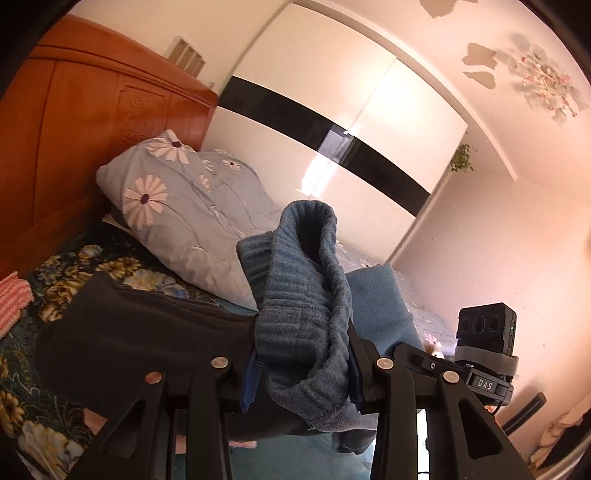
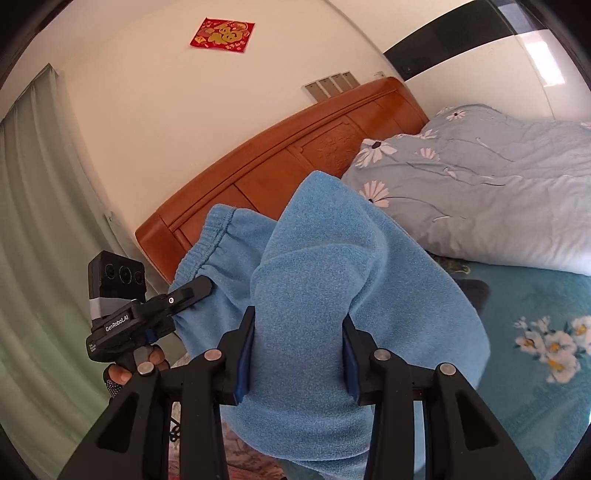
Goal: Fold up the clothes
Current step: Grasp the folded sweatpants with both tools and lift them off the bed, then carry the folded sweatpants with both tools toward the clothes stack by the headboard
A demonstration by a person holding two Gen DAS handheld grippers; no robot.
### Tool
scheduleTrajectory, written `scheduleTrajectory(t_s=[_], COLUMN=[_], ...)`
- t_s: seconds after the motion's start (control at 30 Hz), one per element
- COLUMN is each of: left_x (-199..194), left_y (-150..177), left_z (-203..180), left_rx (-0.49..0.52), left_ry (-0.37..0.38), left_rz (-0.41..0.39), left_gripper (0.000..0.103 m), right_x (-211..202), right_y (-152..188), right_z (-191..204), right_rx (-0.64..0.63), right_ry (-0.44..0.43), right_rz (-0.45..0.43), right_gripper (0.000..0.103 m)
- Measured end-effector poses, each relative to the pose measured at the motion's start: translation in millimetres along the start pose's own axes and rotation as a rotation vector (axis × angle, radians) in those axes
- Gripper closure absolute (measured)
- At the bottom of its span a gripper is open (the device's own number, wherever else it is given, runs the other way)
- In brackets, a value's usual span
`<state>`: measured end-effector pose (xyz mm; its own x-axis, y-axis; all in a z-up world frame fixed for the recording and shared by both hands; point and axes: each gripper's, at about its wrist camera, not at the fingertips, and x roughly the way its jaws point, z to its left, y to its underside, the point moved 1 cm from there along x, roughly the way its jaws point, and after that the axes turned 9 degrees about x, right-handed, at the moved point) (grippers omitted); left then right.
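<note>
In our left gripper (image 1: 303, 373) we are pinching a bunched fold of the blue fleece garment (image 1: 303, 295), its ribbed, elastic-looking edge standing up between the two jaws, which are pressing in on the cloth from both sides. In our right gripper (image 2: 298, 354) we are clamping another thick fold of the same garment (image 2: 325, 266), the blue pads (image 2: 245, 360) squeezing the fleece so that it is bulging up above them. The garment is hanging between the two grippers, held up off the bed rather than lying flat. From the right wrist view we are seeing the left gripper off to the side (image 2: 192, 290), gripping the gathered waistband, with the fingers (image 2: 122, 374) of the person's hand wrapping its handle (only fingertips are showing).

Just beyond the left gripper a dark garment (image 1: 140, 332) is lying on the floral bedspread (image 1: 59, 291), and a pink-and-white striped cloth (image 1: 13, 302) is sitting at the frame's edge. Farther back a pale blue quilt with daisy print (image 1: 177, 206) is lying heaped against the wooden headboard (image 1: 85, 103). Behind that we are looking at a white wardrobe with a black band (image 1: 332, 122), and in the right wrist view a green curtain (image 2: 37, 221) and a red paper decoration (image 2: 222, 35) on the wall.
</note>
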<state>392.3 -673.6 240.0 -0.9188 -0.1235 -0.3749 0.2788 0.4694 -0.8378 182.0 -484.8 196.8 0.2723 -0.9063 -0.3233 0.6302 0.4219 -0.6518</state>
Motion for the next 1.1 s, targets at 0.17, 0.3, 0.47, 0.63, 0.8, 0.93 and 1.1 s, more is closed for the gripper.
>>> scheduleTrajectory(t_s=[0.17,0.3,0.47,0.63,0.8,0.93,1.1], left_x=[-6,6,28,73,150,219,291], left_y=[11,22,43,82,161,239,324], left_z=[22,8,-51,-122,-180,-224,-283], left_rx=[-0.025,-0.048,-0.008,0.022,-0.019,-0.067,-0.092], left_ry=[0.031,0.107,0.212,0.318,0.427,0.480,0.526], left_rz=[-0.012,0.007,0.041,0.105,0.251,0.415,0.598], left_gripper=[0.063,0.063,0.063,0.063,0.063,0.062,0.062], right_x=[28,10,-55,-136,-212,-269,-352], right_y=[2,6,17,47,100,151,197], right_z=[15,8,-4,-48,-110,-176,-246], right_rx=[-0.070,-0.046,-0.031,0.054,0.182,0.312,0.474], right_ry=[0.022,0.026,0.056,0.114,0.224,0.341,0.406], right_rz=[0.044,0.027,-0.021,-0.071,-0.083,-0.080,-0.139], right_gripper=[0.063,0.064,0.064,0.064,0.064,0.064,0.064])
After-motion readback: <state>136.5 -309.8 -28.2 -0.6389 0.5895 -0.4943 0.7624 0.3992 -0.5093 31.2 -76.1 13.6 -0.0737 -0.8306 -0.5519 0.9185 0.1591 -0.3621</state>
